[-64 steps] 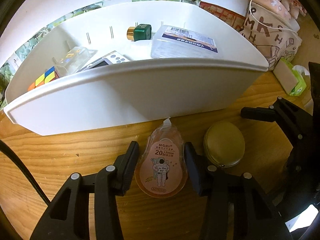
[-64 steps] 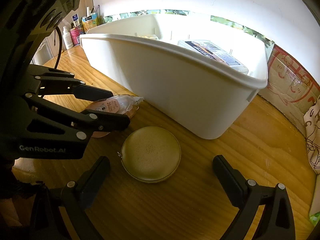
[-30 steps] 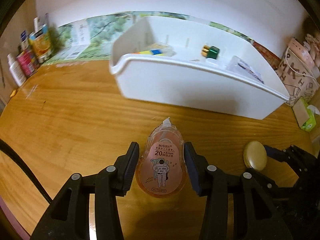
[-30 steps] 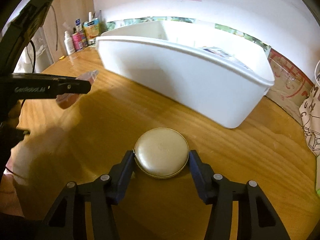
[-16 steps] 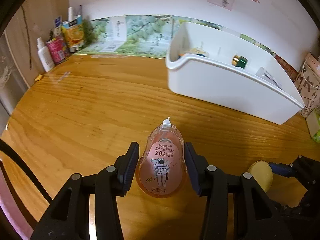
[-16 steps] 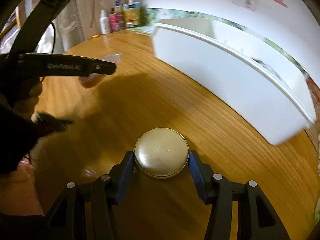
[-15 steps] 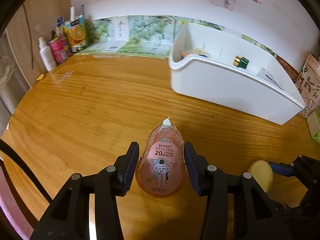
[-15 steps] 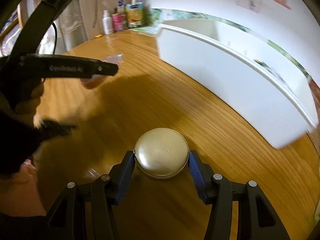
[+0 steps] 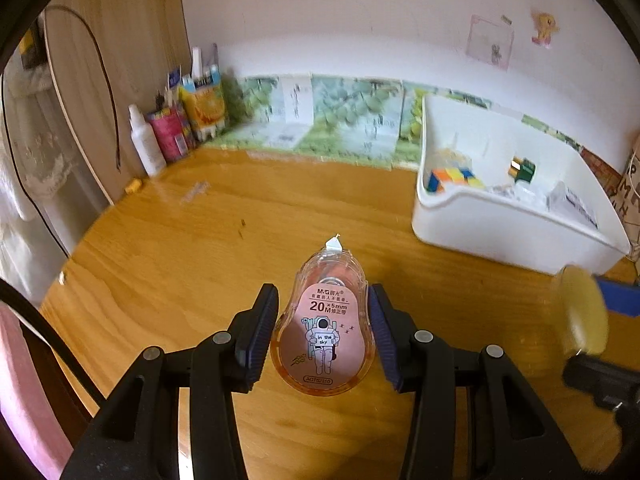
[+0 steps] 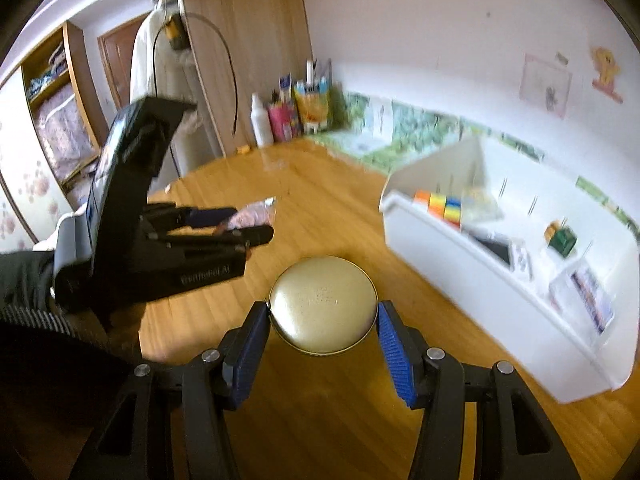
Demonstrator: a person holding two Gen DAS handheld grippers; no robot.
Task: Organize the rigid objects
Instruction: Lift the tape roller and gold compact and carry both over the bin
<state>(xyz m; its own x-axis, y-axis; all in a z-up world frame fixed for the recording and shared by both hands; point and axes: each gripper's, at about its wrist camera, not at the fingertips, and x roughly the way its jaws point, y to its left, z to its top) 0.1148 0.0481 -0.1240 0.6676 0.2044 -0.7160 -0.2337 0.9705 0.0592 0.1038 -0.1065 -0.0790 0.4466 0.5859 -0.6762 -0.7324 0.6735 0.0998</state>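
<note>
Holding one thing each, both grippers have lifted clear of the desk [image 9: 168,240] and pulled back from the bin [image 9: 500,236], which a second ago sat close in front of them and now lies off to the right in both views. The left gripper [image 9: 323,328] is closed on the tape [image 9: 322,328], a clear orange correction-tape dispenser pinched by its flanks, tip pointing forward, well above the wood. The right gripper [image 10: 323,312] is clamped on the tin [image 10: 323,305], a round gold case held by its rim, also in the air. Two seconds ago the tin still lay on the desk with the right jaws wide around it, so both pickups are now made. The bin already holds a cube [image 10: 438,205], a small green bottle [image 10: 562,236] and a flat box [image 10: 588,300]. What remains, as I judge it, is swinging back over the bin's open top and releasing each piece into free floor space.
</note>
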